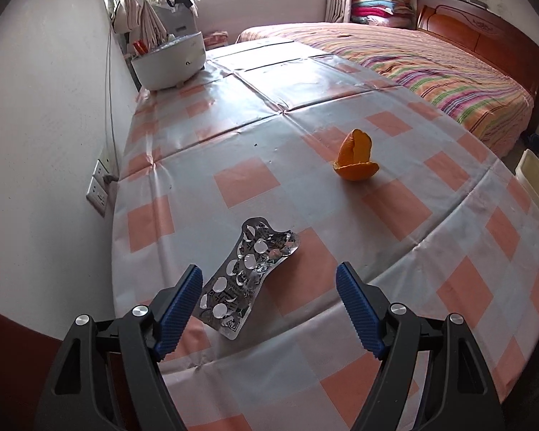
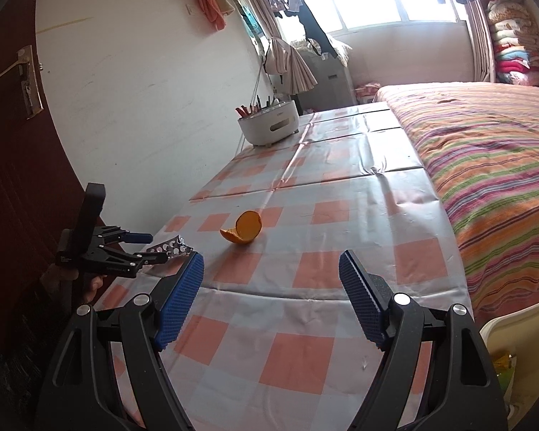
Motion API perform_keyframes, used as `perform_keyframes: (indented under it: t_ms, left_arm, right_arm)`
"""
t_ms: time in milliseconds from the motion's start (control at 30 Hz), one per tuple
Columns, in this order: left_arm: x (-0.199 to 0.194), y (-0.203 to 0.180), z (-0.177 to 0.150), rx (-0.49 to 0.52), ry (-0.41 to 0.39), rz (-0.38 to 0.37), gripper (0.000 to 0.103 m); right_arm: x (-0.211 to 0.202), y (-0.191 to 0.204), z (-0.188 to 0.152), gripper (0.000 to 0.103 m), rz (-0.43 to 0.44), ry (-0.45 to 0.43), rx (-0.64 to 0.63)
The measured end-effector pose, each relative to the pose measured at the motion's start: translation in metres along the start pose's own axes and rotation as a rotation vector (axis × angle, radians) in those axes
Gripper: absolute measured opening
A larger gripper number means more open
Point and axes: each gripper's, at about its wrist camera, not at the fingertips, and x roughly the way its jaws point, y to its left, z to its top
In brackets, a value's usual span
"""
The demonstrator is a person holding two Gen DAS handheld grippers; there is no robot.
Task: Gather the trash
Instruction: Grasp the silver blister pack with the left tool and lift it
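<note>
My left claw (image 1: 267, 280) spread wide, empty, over near table (image 1: 341, 233) edge. Blister pack (image 1: 246, 273) lies flat just ahead, nearer left pad, long axis running away from me, slightly diagonal. Orange peel (image 1: 355, 161) farther right. Right claw (image 2: 271, 267) also spread, empty, farther off.

The left hand-held gripper (image 1: 269, 280) tilts steeply downward, its blue pads spread wide, nothing clamped. The right hand-held gripper (image 2: 271, 269) points shallower, also wide open and empty.
</note>
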Motion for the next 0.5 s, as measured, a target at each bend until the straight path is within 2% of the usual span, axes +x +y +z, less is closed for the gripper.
perform_keyframes:
  t_ms: [267,500]
  left_arm:
    - [0.029,0.019,-0.004,-0.093,0.102,-0.079,0.074]
    - [0.031,0.021,-0.004,-0.153,0.086,-0.092,0.074]
  right_arm:
    - [-0.001,0.003,0.003,0.077,0.058,-0.005,0.029]
    - [-0.003,0.009,0.004,0.077,0.091,-0.004,0.034]
